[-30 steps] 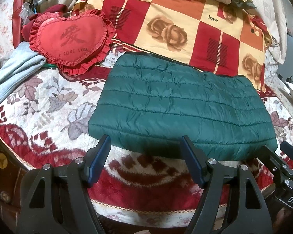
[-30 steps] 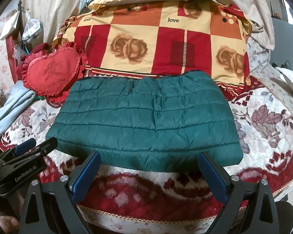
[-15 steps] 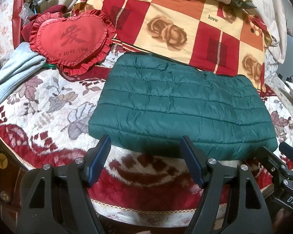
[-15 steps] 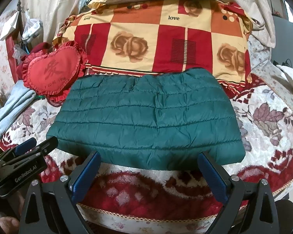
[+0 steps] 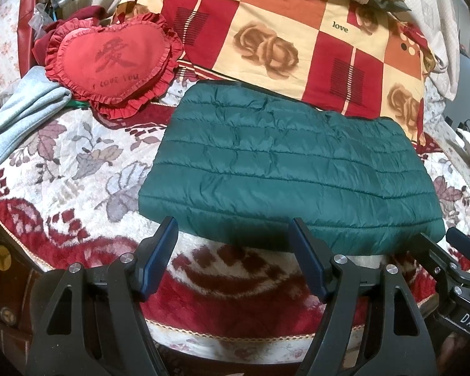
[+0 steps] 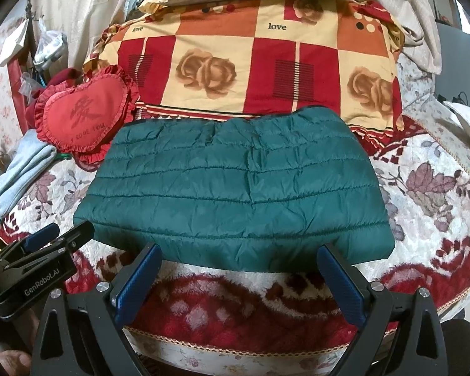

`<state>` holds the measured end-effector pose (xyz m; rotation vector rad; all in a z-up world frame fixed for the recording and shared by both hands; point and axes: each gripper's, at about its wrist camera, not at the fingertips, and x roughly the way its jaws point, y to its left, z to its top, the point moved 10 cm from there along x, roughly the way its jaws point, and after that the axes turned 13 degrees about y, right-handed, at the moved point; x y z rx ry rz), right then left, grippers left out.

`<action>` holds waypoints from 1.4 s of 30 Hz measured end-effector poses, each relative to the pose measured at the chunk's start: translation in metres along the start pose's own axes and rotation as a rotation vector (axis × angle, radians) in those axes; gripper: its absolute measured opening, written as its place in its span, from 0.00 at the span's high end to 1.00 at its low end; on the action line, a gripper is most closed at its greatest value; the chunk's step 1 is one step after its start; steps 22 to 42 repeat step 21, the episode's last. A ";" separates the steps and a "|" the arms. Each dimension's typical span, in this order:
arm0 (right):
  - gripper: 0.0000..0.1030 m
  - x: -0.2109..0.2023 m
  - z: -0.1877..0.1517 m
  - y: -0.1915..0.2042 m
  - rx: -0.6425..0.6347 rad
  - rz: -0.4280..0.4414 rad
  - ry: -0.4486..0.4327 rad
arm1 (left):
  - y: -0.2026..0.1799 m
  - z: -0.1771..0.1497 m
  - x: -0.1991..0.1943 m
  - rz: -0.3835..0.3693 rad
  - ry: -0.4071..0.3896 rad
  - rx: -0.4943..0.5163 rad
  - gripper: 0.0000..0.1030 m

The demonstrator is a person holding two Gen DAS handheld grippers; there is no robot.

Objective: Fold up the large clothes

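A dark green quilted jacket (image 5: 285, 172) (image 6: 238, 188) lies folded into a flat rectangle on the floral red and white bed blanket (image 5: 78, 181) (image 6: 438, 194). My left gripper (image 5: 235, 232) hovers open just in front of the jacket's near edge, toward its left half, with nothing between its fingers. My right gripper (image 6: 239, 258) is open too, spread wide before the near edge, and holds nothing. In the right wrist view the left gripper (image 6: 59, 235) shows at the lower left. The right gripper's tips (image 5: 454, 241) show at the lower right of the left wrist view.
A checked rose-print quilt (image 5: 297, 40) (image 6: 253, 62) is piled behind the jacket. A red heart-shaped cushion (image 5: 112, 62) (image 6: 81, 119) and folded pale blue cloth (image 5: 18, 119) (image 6: 18, 172) lie to the left. The bed's front edge runs just under the grippers.
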<state>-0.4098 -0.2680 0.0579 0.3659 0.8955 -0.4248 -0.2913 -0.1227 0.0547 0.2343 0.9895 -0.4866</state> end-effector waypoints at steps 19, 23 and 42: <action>0.05 0.005 -0.004 0.002 0.025 0.021 0.024 | 0.002 0.003 0.000 0.017 -0.037 0.016 0.29; 0.05 0.006 -0.004 0.001 0.023 0.022 0.023 | 0.001 0.003 0.001 -0.001 -0.026 0.017 0.29; 0.05 0.006 -0.004 0.001 0.023 0.022 0.023 | 0.001 0.003 0.001 -0.001 -0.026 0.017 0.29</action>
